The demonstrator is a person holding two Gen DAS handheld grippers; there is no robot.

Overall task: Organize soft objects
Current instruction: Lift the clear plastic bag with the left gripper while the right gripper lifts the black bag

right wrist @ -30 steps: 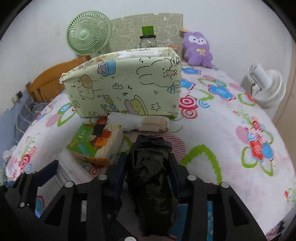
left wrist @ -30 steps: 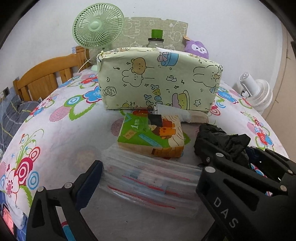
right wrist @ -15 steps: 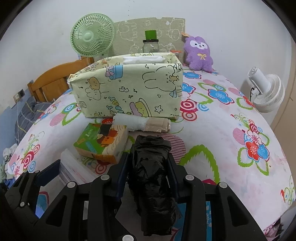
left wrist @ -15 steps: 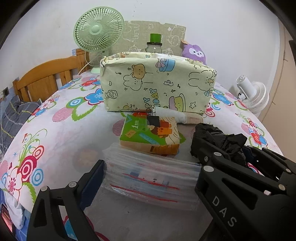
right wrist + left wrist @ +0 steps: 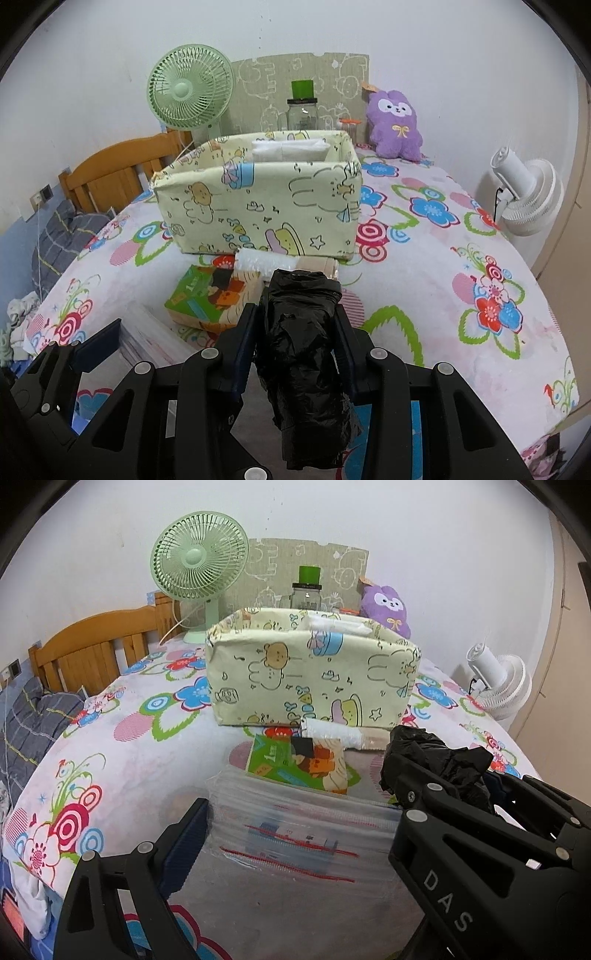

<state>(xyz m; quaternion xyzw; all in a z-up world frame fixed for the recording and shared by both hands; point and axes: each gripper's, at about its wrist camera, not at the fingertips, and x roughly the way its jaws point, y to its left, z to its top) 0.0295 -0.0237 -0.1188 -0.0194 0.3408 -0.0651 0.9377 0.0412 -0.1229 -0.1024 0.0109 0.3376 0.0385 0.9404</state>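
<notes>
My right gripper (image 5: 295, 314) is shut on a crumpled black plastic bag (image 5: 299, 350), held above the flowered tablecloth (image 5: 424, 258); the same bag (image 5: 436, 753) shows at the right of the left wrist view. My left gripper (image 5: 295, 812) is shut on a stack of clear zip bags (image 5: 303, 830), its blue pad against the stack's left edge. Beyond them lie a green tissue pack (image 5: 299, 760) and a white and beige roll (image 5: 343, 734). Behind these stands an open cartoon-print fabric box (image 5: 258, 206) with white folded items (image 5: 291, 149) inside.
At the back stand a green fan (image 5: 188, 88), a green-lidded glass jar (image 5: 303, 110) and a purple plush toy (image 5: 395, 125). A white fan (image 5: 528, 199) sits off the table's right edge, a wooden headboard (image 5: 88, 653) to the left.
Both grippers have risen a little with their loads still held. The open top of the fabric box now shows in both views.
</notes>
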